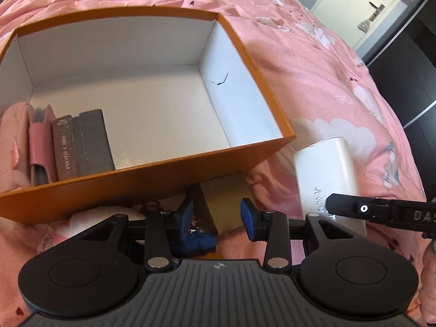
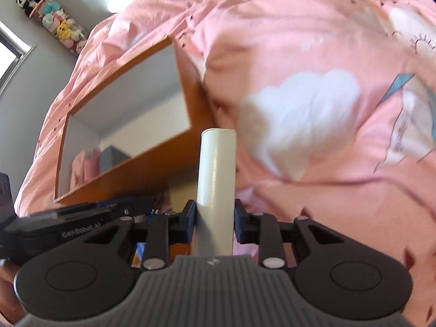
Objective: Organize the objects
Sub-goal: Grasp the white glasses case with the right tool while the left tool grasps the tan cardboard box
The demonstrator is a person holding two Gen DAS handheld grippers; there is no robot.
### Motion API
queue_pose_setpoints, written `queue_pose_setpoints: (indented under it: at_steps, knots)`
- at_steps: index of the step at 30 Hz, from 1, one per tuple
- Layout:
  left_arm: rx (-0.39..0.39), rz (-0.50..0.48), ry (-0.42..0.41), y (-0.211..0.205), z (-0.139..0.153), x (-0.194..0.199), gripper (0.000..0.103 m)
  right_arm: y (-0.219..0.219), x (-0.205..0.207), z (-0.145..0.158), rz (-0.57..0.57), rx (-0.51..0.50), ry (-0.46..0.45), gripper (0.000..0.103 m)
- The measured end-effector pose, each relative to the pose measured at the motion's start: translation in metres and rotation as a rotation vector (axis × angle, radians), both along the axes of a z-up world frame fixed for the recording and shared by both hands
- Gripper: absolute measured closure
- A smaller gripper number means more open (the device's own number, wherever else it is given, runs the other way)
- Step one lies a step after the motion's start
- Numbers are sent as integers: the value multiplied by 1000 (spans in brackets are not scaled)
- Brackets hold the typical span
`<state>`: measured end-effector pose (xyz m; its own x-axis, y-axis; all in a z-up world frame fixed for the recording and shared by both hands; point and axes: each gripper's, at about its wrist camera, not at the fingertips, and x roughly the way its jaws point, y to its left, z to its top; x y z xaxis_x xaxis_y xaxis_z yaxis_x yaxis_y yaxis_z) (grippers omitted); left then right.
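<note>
An orange box [image 1: 152,171] with a white inside lies on the pink bedspread; it also shows in the right wrist view [image 2: 130,169]. Inside, at its left end, stand a pink case [image 1: 41,150] and two grey glitter books [image 1: 81,144]. My right gripper [image 2: 215,215] is shut on a flat white box [image 2: 216,169], held edge-on; it shows in the left wrist view [image 1: 327,166] just right of the orange box. My left gripper [image 1: 218,218] is open and empty, low in front of the orange box, over a tan box [image 1: 226,201] and a blue item [image 1: 196,242].
The pink bedspread [image 1: 313,62] with cloud prints covers the bed all around. A dark wardrobe [image 1: 408,81] and a white door stand at the far right. A tube of plush toys [image 2: 51,19] hangs on the wall behind the bed.
</note>
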<state>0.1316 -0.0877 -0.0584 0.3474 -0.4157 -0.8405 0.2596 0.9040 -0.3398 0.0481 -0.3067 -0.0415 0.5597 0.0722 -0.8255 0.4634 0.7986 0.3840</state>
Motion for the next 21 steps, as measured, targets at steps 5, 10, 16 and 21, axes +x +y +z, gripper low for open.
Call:
queue_pose_setpoints:
  at_steps: [5, 10, 16, 21]
  knots:
    - [-40, 53, 62, -4, -25, 9, 45, -19, 10, -12, -42, 26, 4, 73]
    - [-53, 66, 76, -12, -36, 11, 37, -24, 11, -29, -51, 52, 23, 73]
    - [89, 42, 11, -38, -28, 2, 24, -28, 9, -37, -47, 54, 32, 73]
    - [182, 14, -1, -59, -31, 2, 21, -33, 12, -43, -38, 68, 33, 73]
